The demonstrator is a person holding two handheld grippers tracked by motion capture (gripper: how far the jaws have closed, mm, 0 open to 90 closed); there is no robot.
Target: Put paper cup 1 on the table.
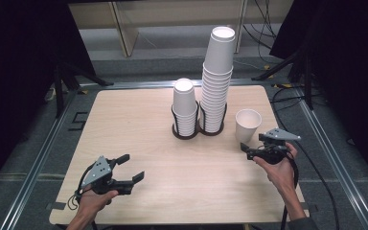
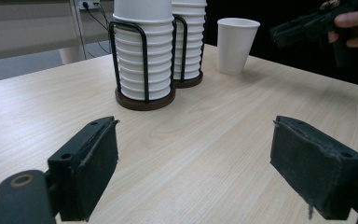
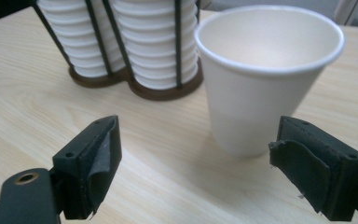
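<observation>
A single white paper cup [image 1: 247, 124] is standing upright and empty on the counter [image 1: 139, 143], mouth up, just to the right of the two wire holders packed with stacked cups, and apart from them, near the counter's right edge.

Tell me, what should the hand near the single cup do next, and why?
Probably ease the right gripper forward until its jaws stand on either side of the loose cup, then close. The jaws are wide open with nothing between them, and the cup stands upright and alone on the table, just ahead, beside the tall stack.
</observation>
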